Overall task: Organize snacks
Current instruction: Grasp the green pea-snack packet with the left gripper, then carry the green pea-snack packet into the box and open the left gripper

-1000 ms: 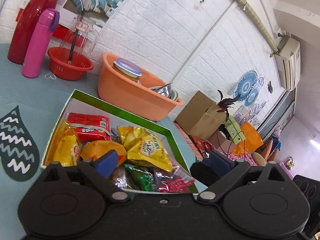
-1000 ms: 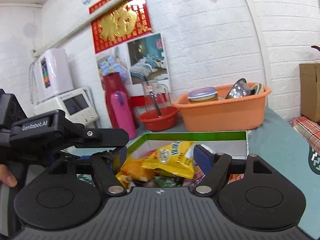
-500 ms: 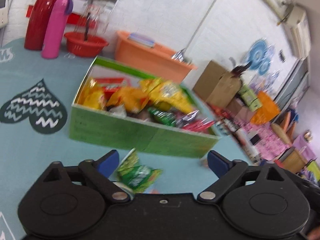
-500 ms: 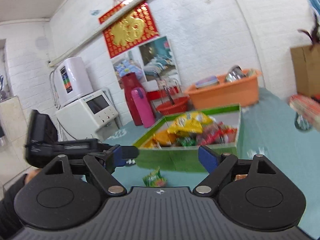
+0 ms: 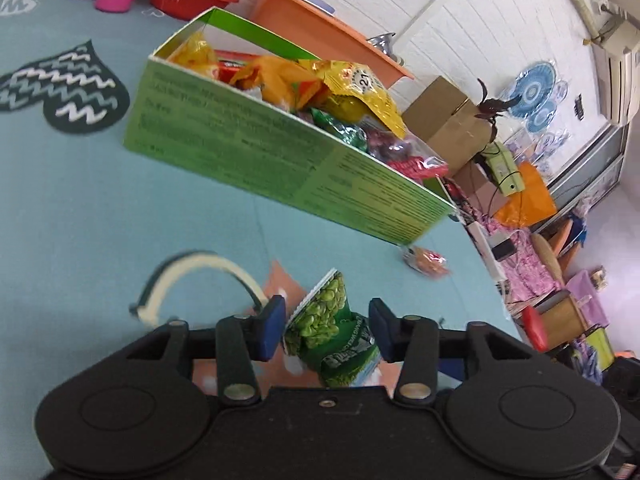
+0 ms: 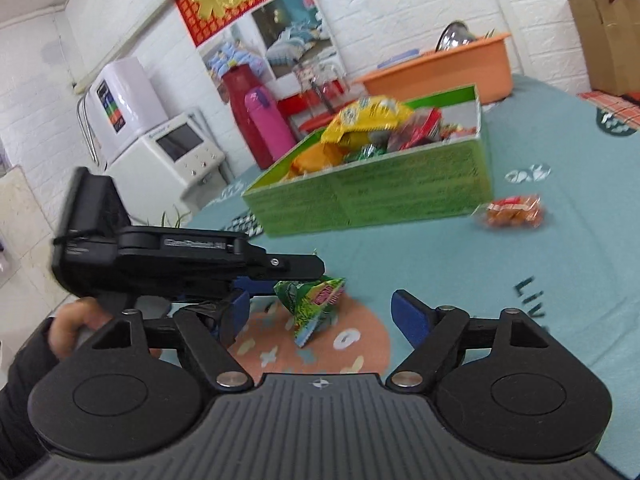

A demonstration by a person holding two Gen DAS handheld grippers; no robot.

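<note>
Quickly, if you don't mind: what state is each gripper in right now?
Left gripper: jaws closing around the green pea packet, pads not yet pressing it.
Right gripper: open, holding nothing.

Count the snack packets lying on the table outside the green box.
2. The green pea packet lies on the table between the closing left gripper jaws. The orange-red packet lies by the green box corner. Others may be hidden.

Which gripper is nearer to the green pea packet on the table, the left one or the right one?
Left. The left gripper has the green pea packet between its closing jaws. The right gripper is open and stands a little back from the packet, empty.
</note>
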